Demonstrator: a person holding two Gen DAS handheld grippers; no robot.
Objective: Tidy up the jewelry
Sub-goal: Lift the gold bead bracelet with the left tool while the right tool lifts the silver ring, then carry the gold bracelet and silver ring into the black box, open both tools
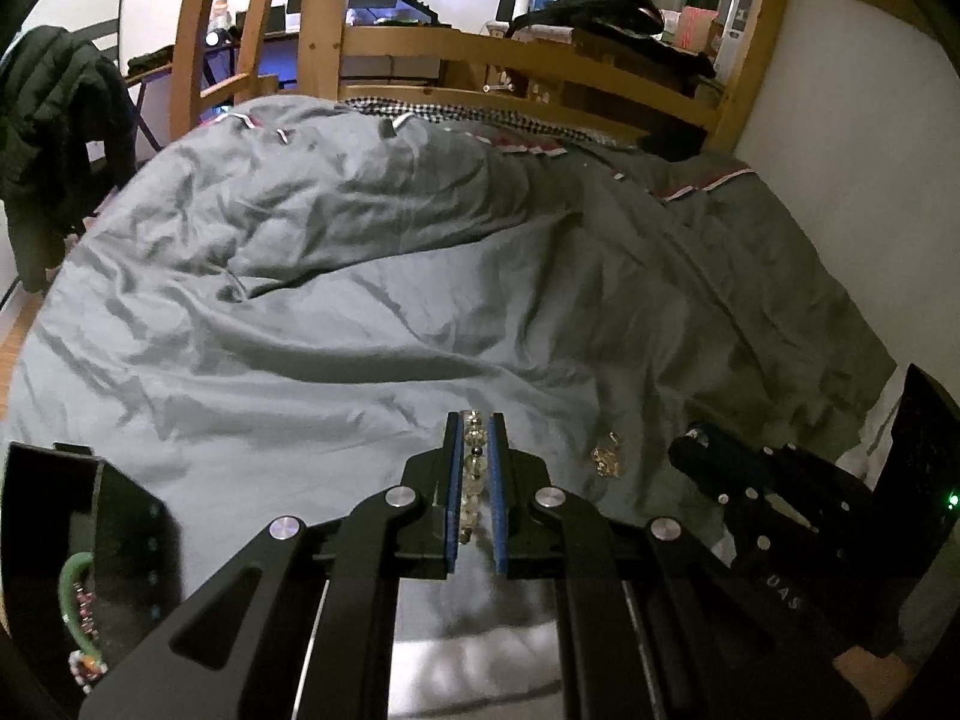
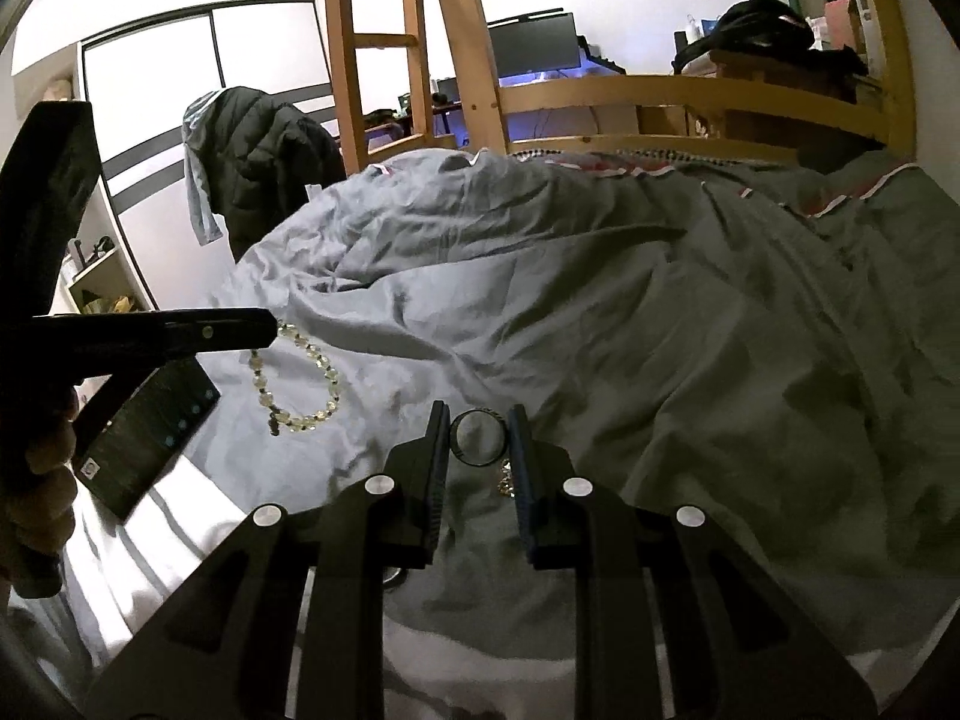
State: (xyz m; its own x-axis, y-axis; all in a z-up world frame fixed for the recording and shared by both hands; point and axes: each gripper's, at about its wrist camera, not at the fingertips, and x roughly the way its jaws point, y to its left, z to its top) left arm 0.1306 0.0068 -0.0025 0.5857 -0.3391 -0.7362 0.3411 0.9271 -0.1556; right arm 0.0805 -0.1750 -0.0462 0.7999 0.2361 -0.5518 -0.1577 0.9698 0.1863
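My left gripper (image 1: 474, 421) is shut on a strand of pale yellow beads (image 1: 473, 480), pinched between its blue pads. In the right wrist view that left gripper (image 2: 264, 327) hovers over the bed at the left, and the bead strand (image 2: 300, 384) hangs from its tip in a loop. My right gripper (image 2: 478, 420) is shut on a dark ring (image 2: 477, 441), held upright between its fingertips above the grey duvet. A small gold chain (image 1: 609, 459) lies bunched on the duvet, and shows just under the ring as the gold chain (image 2: 507, 480). The right gripper (image 1: 696, 447) sits low at the right.
A black jewelry box (image 2: 150, 426) with a row of blue dots lies open on the bed at the left. In the left wrist view the box (image 1: 126, 534) holds a green bangle (image 1: 69, 588) and small beads. The rumpled grey duvet (image 1: 420, 300) fills the bed, and wooden bed rails (image 1: 540, 60) stand behind.
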